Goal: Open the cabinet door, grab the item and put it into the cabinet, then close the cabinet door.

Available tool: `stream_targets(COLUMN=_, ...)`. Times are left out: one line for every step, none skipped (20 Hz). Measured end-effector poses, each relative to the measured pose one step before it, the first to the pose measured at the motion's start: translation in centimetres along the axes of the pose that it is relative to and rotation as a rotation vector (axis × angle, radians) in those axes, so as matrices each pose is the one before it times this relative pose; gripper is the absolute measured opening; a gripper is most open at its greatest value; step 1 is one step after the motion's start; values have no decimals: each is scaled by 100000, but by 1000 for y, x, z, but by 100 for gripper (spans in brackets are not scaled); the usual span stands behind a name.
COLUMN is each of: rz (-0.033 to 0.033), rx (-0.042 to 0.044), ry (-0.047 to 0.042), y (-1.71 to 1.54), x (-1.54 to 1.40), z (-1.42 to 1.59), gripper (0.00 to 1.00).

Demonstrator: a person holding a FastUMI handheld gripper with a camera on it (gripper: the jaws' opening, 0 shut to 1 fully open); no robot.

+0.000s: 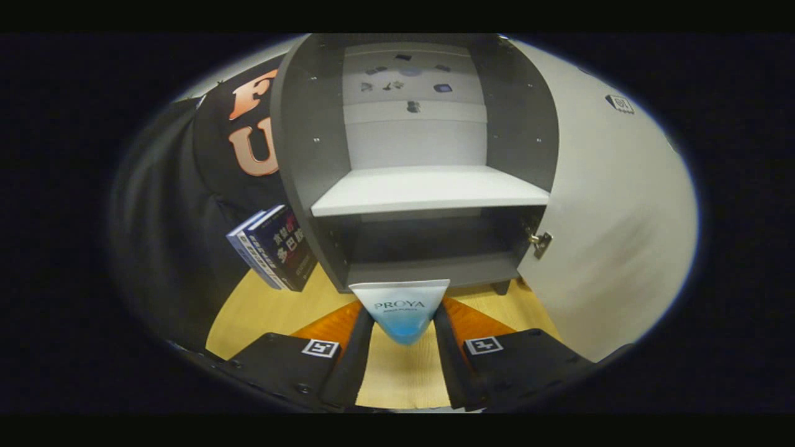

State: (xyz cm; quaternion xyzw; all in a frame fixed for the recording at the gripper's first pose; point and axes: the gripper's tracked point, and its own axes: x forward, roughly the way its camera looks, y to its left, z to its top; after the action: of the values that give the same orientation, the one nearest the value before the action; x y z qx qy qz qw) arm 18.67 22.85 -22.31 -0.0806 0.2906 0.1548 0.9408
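A white and blue box [401,310] sits between my two fingers, and my gripper [402,326] is shut on it, holding it above the wooden table. Just beyond the box stands the grey cabinet [298,155] with its inside showing. A white shelf [428,189] splits it into an upper and a lower compartment. The lower compartment [428,245] is dark and lies right ahead of the box. The white cabinet door [615,236] is swung wide open to the right, hung on a metal hinge [539,242].
Two dark blue books [273,248] lean against the cabinet's left side on the wooden table [261,310]. Black booth cloth hangs behind and to the left. Small stickers dot the cabinet's back panel [410,81].
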Motion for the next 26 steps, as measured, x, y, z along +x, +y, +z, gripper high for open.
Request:
stream_targets(rz=287, rx=-1283, ry=-2058, y=429, x=-652, z=1489, gripper=60)
stream_targets(rz=-91, rx=-1424, ry=-1584, y=318, x=-579, z=1466, gripper=60)
stream_targets(rz=310, rx=-1240, ry=-1439, y=376, x=-538, z=1454, gripper=60)
stream_targets(rz=577, rx=-724, ry=-1334, y=375, x=-438, z=1354, gripper=60)
stream_targets(rz=692, rx=-55, ry=-1195, y=573, x=-143, z=1255, gripper=60)
stream_targets(rz=770, rx=361, ry=-1220, y=479, x=-167, z=1206, gripper=60)
stream_targets(rz=598, rx=422, ry=-1114, y=395, x=-87, z=1309, gripper=60)
stream_targets(rz=369, rx=235, ry=-827, y=321, x=-54, z=1158, gripper=60)
stream_targets(rz=358, rx=-133, ry=-825, y=349, x=3, z=1182, gripper=60)
stream_targets(rz=392, rx=-381, ry=-1284, y=293, x=56, z=1161, gripper=60)
stream_targets(rz=113, rx=-361, ry=-1469, y=200, x=174, z=1226, gripper=60)
stream_targets(rz=-363, rx=-491, ry=-1020, y=97, x=233, z=1037, gripper=60)
stream_targets(rz=-443, rx=-548, ry=-1186, y=-16, x=413, z=955, gripper=60)
stream_targets(rz=-656, rx=8, ry=-797, y=-128, x=574, z=800, gripper=60)
stream_targets(rz=-439, rx=335, ry=-337, y=-79, x=644, z=618, gripper=60)
stream_targets(rz=-294, rx=784, ry=-238, y=-189, x=702, z=527, gripper=60)
stream_targets(rz=-133, rx=773, ry=-721, y=-164, x=675, z=541, gripper=60)
stream_targets(rz=-756, rx=908, ry=-335, y=-351, x=830, z=261, gripper=60)
stream_targets(rz=-619, rx=887, ry=-632, y=-280, x=933, z=248, gripper=60)
stream_targets(rz=-1269, rx=547, ry=-402, y=-263, x=935, z=291, gripper=60)
stream_targets(rz=-753, rx=154, ry=-625, y=-377, x=1141, z=-200, gripper=60)
stream_targets(rz=-520, rx=256, ry=17, y=-169, x=922, z=-31, gripper=60)
stream_targets(rz=-653, rx=41, ry=25, y=-275, x=815, z=20, gripper=60)
stream_targets(rz=-835, rx=17, ry=-121, y=-206, x=818, z=-2, gripper=60)
stream_targets(rz=-810, rx=-67, ry=-429, y=-149, x=887, z=135, gripper=60)
stream_targets(rz=-608, rx=-184, ry=-284, y=-84, x=794, z=-14, gripper=60)
